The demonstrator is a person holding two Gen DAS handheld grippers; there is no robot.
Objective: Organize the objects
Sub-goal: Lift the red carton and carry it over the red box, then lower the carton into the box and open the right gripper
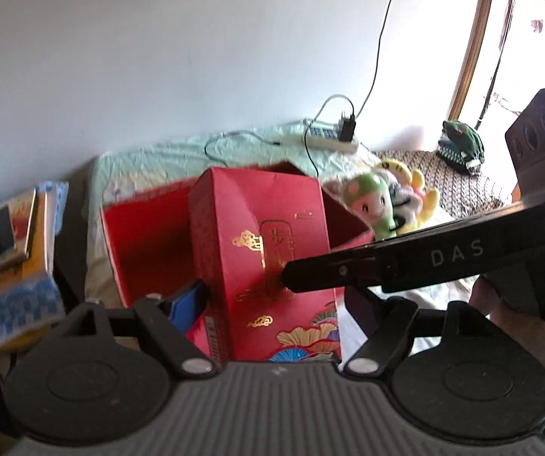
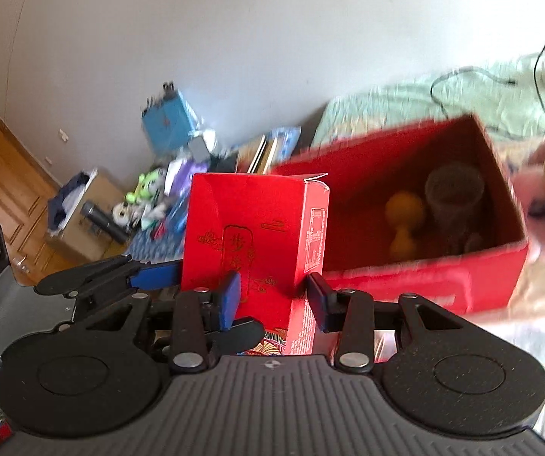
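Note:
A tall red carton (image 1: 257,228) with gold print stands upright in front of a large open red box (image 1: 147,235). My left gripper (image 1: 276,300) is shut on the carton's lower sides; its blue left pad (image 1: 190,300) presses the left edge. My right gripper (image 2: 274,300) is shut on the same carton (image 2: 249,220), with blue pads on the front face and the right side. A black finger of the right gripper (image 1: 386,262) reaches in from the right and touches the carton's front. Inside the open box (image 2: 424,277) stand a yellow object (image 2: 403,220) and a dark cup (image 2: 453,197).
Plush toys (image 1: 386,201) lie right of the box on the bed. A power strip (image 1: 333,138) with cables rests on the pale green bedding by the wall. Stacked books (image 1: 10,235) sit at the left. More clutter (image 2: 151,197) and a wooden door (image 2: 2,190) show far left.

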